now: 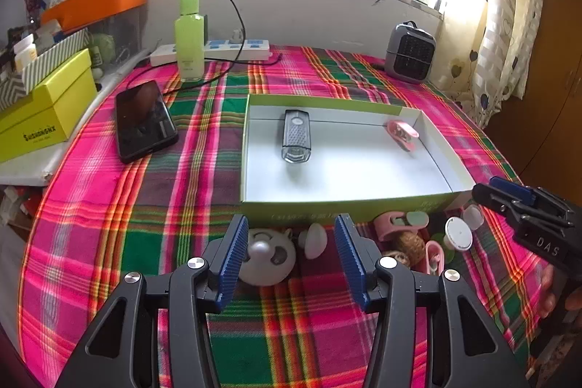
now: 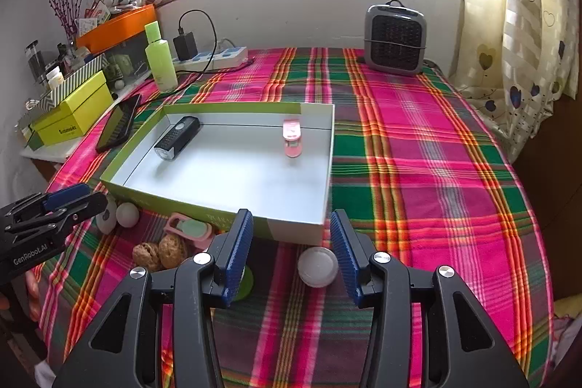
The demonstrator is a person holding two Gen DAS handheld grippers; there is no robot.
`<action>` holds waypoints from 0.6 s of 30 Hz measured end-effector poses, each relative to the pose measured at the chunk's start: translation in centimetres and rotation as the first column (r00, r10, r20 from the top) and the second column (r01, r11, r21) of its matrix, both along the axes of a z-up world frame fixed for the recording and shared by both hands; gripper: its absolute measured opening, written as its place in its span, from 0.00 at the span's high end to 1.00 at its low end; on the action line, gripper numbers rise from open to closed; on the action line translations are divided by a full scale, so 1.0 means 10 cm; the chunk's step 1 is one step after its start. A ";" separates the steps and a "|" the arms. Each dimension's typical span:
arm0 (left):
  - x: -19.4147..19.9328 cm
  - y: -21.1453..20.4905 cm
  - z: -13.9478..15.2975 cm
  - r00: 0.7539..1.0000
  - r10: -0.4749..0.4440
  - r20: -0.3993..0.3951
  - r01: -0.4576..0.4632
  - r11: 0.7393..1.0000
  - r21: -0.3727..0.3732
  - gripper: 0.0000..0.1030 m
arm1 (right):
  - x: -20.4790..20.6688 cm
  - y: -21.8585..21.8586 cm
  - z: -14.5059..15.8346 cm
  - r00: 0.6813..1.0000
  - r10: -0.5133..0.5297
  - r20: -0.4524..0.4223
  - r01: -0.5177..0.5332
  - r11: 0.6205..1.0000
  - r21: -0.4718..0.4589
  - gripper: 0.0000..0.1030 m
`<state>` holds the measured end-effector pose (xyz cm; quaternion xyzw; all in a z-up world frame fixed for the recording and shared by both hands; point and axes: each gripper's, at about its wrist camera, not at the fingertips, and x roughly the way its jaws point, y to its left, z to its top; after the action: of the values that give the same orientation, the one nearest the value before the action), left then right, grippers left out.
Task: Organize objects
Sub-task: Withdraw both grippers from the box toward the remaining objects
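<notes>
A shallow green-walled box [image 1: 363, 180] [image 2: 236, 184] lies on the plaid cloth. It holds a black lamp [image 1: 296, 139] [image 2: 177, 138] and a pink clip [image 1: 402, 133] [image 2: 292, 137]. Loose items sit before its near wall: a white panda figure [image 1: 267, 257], a small white mushroom shape [image 1: 314, 239], walnuts [image 1: 409, 244] [image 2: 160, 253], a pink-and-green holder [image 1: 400, 222] [image 2: 191, 228] and a white round lid [image 1: 459, 233] [image 2: 317, 266]. My left gripper [image 1: 291, 224] [image 2: 85, 200] hovers open over the panda. My right gripper [image 2: 291, 217] [image 1: 503, 193] stands open above the lid, gripping nothing.
A black phone [image 1: 143, 120] lies left of the box, with a green bottle [image 1: 189, 35] and a power strip [image 1: 218, 50] behind. A grey heater [image 2: 394, 40] stands at the back right. Yellow box [image 1: 43, 108] and clutter fill the left shelf. Curtain [image 2: 527, 24] hangs at the right.
</notes>
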<state>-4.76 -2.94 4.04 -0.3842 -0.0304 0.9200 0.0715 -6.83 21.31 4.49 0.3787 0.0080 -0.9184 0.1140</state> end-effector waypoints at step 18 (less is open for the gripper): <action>0.12 -0.16 -0.24 0.999 -0.009 0.046 0.006 0.999 0.052 0.53 | 0.18 0.23 -0.24 0.998 -0.041 0.043 0.041 0.999 -0.004 0.56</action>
<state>-3.54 -4.52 1.66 -0.4035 -0.0546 0.9095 0.0842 -5.04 23.62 2.11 0.3983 -0.0047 -0.9122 0.0961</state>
